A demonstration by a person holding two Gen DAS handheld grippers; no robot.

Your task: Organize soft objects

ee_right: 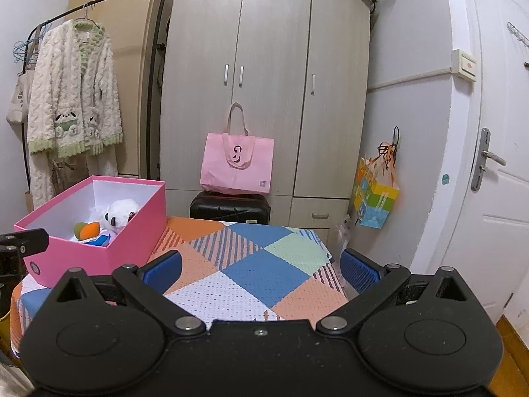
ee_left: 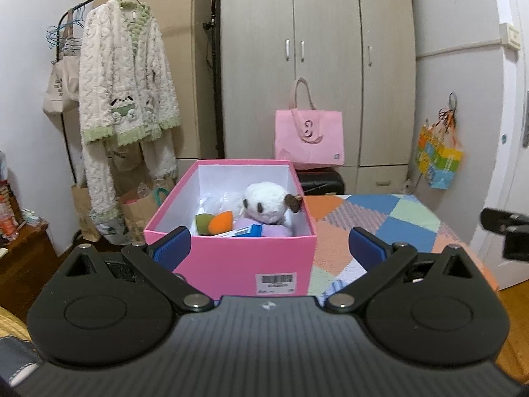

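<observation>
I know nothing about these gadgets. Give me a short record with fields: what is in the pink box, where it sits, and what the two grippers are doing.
Container: pink box, lid off, on the patchwork blanket
Contents: white plush toy; orange and green soft toy; purple soft item; blue-tagged item
Left gripper: open, empty, facing the box's near wall
Right gripper: open, empty, over bare blanket to the right of the box
Loose soft objects on blanket: none visible
Background: wardrobe, pink tote bag, fleece robe on a rack

Pink box (ee_left: 231, 258), white inside; white plush (ee_left: 264, 203); orange, blue, green, white patchwork blanket (ee_right: 264, 264); pink tote (ee_right: 238, 162).
</observation>
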